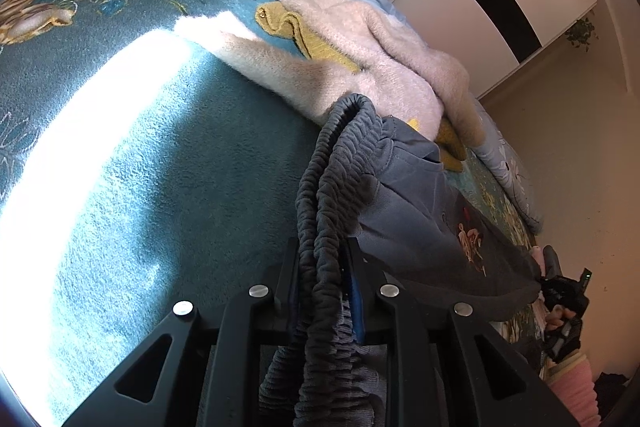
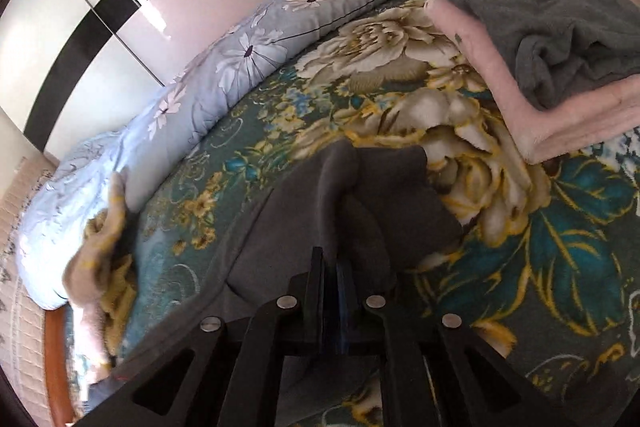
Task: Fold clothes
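Above the bed, both claws pinch the grey trousers: left claw clamps the waistband, right claw nips a fold, stretching them flat for folding.

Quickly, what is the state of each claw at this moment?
Left claw: closed on the elastic waistband of the grey pants.
Right claw: closed on a fold of the same grey pants.

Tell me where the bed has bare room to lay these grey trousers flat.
Widest bare patch: the teal blanket in the left wrist view, between the sunlit strip and the pink fuzzy sweater. A smaller patch lies between the blue quilt and the folded stack. Crowded: the sweater pile along the quilt.
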Action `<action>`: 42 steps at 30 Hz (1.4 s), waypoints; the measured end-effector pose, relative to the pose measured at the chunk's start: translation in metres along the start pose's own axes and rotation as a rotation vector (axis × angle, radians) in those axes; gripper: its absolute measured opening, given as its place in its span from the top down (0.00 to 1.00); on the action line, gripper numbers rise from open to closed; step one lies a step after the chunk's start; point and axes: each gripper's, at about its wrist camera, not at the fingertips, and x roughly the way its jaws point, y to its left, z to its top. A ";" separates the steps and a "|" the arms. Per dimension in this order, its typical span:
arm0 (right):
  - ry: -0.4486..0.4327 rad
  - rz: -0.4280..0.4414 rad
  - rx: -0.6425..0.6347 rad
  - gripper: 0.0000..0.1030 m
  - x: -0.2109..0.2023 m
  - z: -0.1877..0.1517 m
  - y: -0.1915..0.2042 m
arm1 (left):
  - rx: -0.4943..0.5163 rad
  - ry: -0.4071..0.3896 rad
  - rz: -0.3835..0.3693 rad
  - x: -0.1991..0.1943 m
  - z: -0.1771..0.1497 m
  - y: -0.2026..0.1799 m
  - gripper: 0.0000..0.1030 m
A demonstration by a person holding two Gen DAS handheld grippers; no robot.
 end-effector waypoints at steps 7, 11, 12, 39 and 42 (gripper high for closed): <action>-0.048 0.092 0.073 0.55 -0.038 0.012 -0.025 | -0.013 -0.003 -0.005 -0.002 -0.001 0.004 0.78; 0.001 0.049 0.165 0.54 -0.021 0.007 -0.047 | -0.012 -0.004 -0.001 -0.001 -0.001 0.004 0.78; 0.024 0.065 0.197 0.54 -0.012 0.004 -0.050 | -0.013 -0.004 0.000 -0.001 -0.001 0.004 0.78; 0.011 -0.056 0.136 0.93 -0.001 -0.028 -0.062 | -0.031 0.012 0.000 0.004 0.000 0.006 0.75; 0.018 -0.057 0.140 0.93 -0.004 -0.022 -0.056 | -0.029 0.012 0.002 0.003 0.000 0.006 0.75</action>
